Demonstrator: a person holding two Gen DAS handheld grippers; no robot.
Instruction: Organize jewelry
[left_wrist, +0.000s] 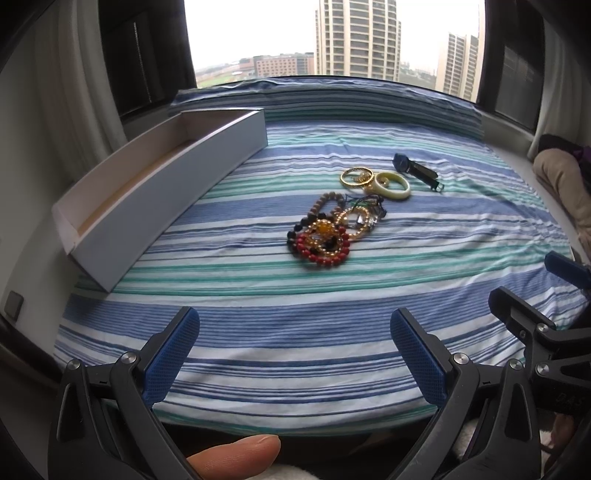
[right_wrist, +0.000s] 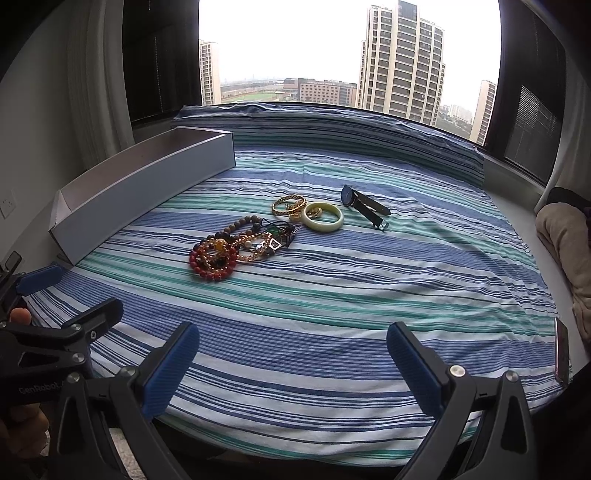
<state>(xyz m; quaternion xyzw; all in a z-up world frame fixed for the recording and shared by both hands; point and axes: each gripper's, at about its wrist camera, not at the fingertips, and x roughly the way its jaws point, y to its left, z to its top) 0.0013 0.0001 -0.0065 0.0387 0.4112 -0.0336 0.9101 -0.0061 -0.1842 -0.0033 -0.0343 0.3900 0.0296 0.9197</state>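
Striped cloth (right_wrist: 332, 295) carries the jewelry: beads (right_wrist: 214, 258) tangled mid-cloth, bangle (right_wrist: 324, 217) and watch (right_wrist: 364, 206) beyond, box (left_wrist: 155, 184) at left. Both grippers, left (left_wrist: 293, 354) and right (right_wrist: 293, 365), gape apart, holding nothing. Best start with the separate bangle, pinching its rim.

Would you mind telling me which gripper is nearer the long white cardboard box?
Left. The left gripper sits nearer the long white cardboard box; the right gripper is farther right.
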